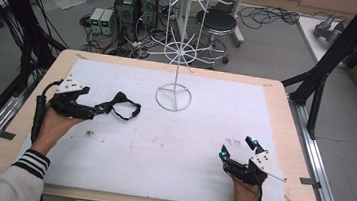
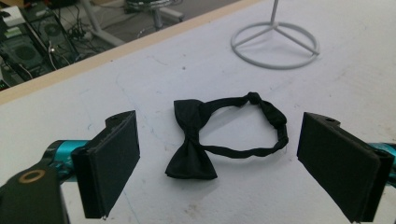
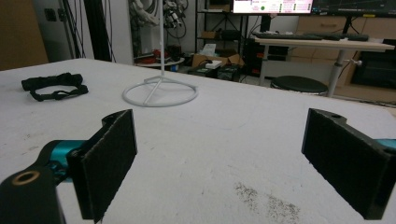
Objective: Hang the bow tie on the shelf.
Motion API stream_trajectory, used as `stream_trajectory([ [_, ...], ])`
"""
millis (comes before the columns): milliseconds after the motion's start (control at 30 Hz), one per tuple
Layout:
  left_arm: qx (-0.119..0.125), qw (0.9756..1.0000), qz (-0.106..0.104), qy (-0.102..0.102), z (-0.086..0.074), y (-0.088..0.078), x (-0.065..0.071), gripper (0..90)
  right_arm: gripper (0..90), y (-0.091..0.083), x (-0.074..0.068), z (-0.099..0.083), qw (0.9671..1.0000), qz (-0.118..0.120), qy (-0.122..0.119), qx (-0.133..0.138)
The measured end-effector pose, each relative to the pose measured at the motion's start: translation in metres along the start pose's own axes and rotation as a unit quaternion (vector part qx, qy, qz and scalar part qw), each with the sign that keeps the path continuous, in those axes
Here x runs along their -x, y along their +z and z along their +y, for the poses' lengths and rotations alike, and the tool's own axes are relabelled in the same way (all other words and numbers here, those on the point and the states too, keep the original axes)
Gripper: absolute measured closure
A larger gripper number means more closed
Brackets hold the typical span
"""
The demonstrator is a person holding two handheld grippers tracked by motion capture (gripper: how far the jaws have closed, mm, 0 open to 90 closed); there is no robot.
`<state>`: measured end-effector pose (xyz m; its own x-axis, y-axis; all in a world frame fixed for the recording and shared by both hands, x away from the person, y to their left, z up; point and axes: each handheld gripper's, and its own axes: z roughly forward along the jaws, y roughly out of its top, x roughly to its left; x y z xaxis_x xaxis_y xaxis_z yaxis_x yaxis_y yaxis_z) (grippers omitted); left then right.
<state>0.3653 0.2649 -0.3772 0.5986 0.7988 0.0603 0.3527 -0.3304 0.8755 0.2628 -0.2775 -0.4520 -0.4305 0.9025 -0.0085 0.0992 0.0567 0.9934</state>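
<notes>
Lying flat on the white-covered table (image 1: 171, 150), the black bow tie (image 2: 194, 140) is sitting just ahead of the left gripper (image 1: 96, 110), well apart from the right gripper (image 1: 236, 148), so the left hand is plainly the nearer one. In the left gripper view the bow itself is lying between the two spread fingers (image 2: 114, 161), a little closer to the one on that view's left, with its wings running toward and away from the camera and its strap loop (image 2: 261, 126) trailing off toward the other finger. Nothing is being touched yet; both sets of fingers are standing wide apart and holding nothing. The right gripper is resting low near the table's near edge, pointing toward the white wire display stand (image 1: 174, 97). A short push forward should be bringing the knot between the left fingers, judging from this.
</notes>
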Motion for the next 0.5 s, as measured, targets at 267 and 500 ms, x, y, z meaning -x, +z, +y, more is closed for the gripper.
stream_trajectory([
  [267, -0.057, 0.9981, -0.008, 0.024, 0.016, 0.017, -0.007, 15.0, 9.4, 0.000, 0.000, 0.000, 1.0000, 0.000, 0.001, 0.001],
  [500, -0.090, 0.9952, -0.009, 0.037, 0.027, 0.032, -0.012, 15.2, 9.4, 0.000, 0.001, 0.000, 1.0000, -0.001, 0.000, 0.001],
])
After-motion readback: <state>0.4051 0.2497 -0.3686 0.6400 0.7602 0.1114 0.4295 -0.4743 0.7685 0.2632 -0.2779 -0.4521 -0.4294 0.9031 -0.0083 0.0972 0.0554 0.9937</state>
